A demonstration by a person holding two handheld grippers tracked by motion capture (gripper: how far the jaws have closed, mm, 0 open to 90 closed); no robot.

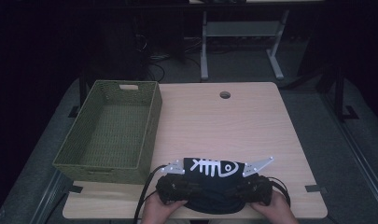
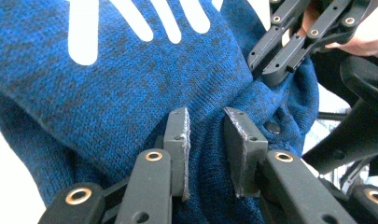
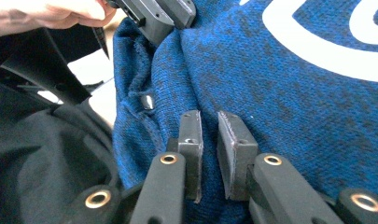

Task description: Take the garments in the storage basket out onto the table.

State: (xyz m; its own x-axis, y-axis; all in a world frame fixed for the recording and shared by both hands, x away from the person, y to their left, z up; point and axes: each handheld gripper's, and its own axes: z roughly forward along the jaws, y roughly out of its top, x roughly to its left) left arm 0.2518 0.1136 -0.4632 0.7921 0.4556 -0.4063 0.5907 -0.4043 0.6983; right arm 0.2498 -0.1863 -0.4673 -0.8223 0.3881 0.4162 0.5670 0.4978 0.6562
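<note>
A dark blue knit garment [image 1: 213, 168] with a white fish-skeleton print hangs lifted at the table's near edge, stretched between my two grippers. My left gripper [image 1: 177, 184] pinches a fold of the blue knit [image 2: 130, 84] between its pads [image 2: 178, 135]; the jaws stand narrow with fabric bunched in the gap. My right gripper [image 1: 252, 184] grips the other side, and its pads [image 3: 236, 140] close on the knit [image 3: 294, 93]. In the left gripper view the right gripper [image 2: 289, 42] bites the cloth at the upper right. A small snap button [image 3: 148, 101] sits near the garment's edge.
A green woven basket [image 1: 151, 121] stands on the left part of the wooden table [image 1: 224, 126], with nothing visible inside it. A round cable hole [image 1: 225, 94] lies near the far edge. The person's hands come in at the bottom. Desk legs stand beyond.
</note>
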